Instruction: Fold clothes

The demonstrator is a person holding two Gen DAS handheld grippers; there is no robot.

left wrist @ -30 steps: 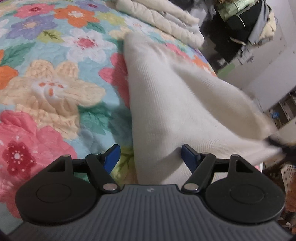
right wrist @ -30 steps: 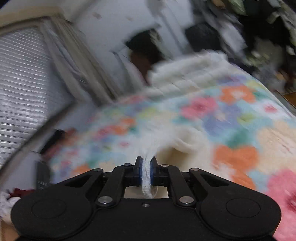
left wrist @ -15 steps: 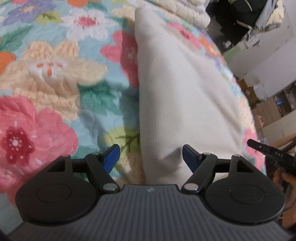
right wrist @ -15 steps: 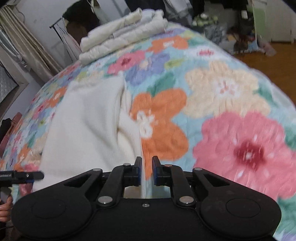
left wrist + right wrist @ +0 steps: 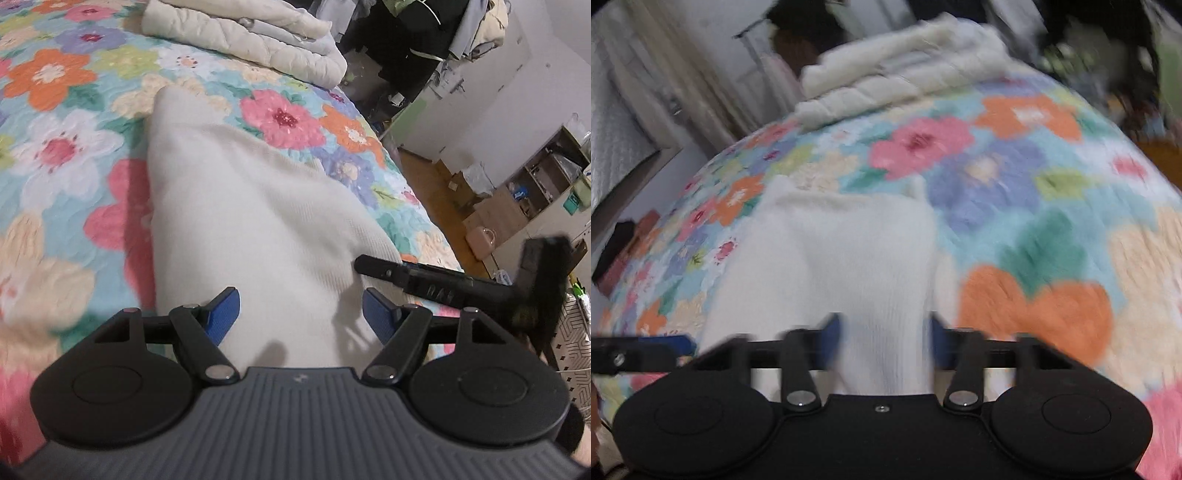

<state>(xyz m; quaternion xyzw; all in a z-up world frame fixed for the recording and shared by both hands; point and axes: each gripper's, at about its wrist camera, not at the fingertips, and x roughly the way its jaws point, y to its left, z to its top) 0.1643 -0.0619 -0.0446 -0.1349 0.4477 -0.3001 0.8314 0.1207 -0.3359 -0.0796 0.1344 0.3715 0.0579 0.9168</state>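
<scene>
Cream knitwear lies folded lengthwise on the flowered bedspread, and we see it running away from both cameras toward a stack of pale quilted bedding at the far end. Our left gripper hangs over the near end of the garment with its jaws spread wide, gripping nothing. Our right gripper, blurred, also has its jaws spread, one on either side of the near fabric edge.
</scene>
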